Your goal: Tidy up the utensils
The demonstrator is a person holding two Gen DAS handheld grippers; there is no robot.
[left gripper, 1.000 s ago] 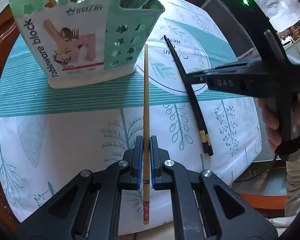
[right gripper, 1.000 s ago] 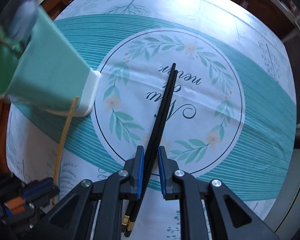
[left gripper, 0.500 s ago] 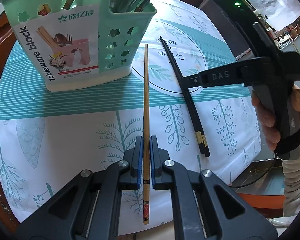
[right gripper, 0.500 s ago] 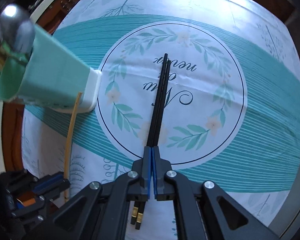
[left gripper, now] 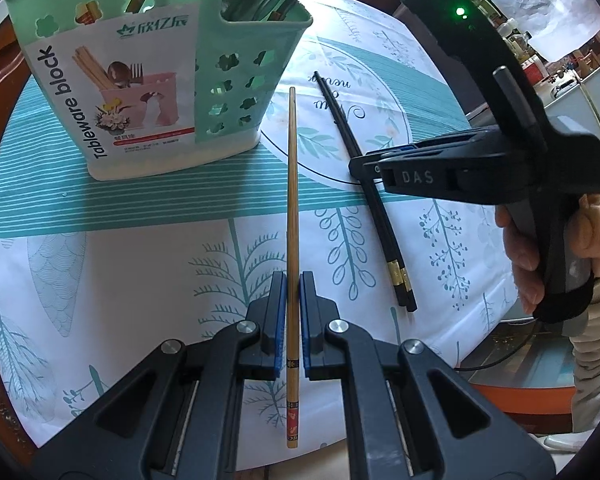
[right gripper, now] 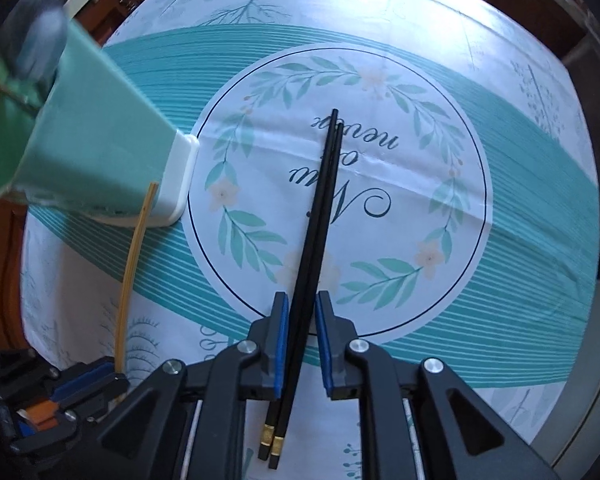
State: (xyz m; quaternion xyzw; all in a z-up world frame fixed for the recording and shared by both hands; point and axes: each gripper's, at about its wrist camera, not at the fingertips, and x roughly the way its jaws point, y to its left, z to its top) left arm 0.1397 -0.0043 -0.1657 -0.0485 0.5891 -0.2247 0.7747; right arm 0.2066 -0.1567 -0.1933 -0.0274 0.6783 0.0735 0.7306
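While pinching wooden chopstick [left gripper: 292, 216] tight in left gripper [left gripper: 292, 312], near its decorated butt end, tip reaching toward base of green tableware block [left gripper: 148, 80]. Spreading right gripper [right gripper: 302, 340] jaws, opening now, black chopstick pair [right gripper: 316, 240] lying between blue pads, apparently not clamped. Resting on tablecloth [right gripper: 520, 220] just right of tableware block, pair's long axis running through gripper, thin tips pointing away, gold-banded butts behind the pads. Sitting nearer right hand [left gripper: 540, 248]; probably needing re-closing before lifting toward the block.

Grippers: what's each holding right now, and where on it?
Left gripper clamps the bamboo chopstick near its decorated end. Right gripper is opening around the black chopsticks; nothing gripped.
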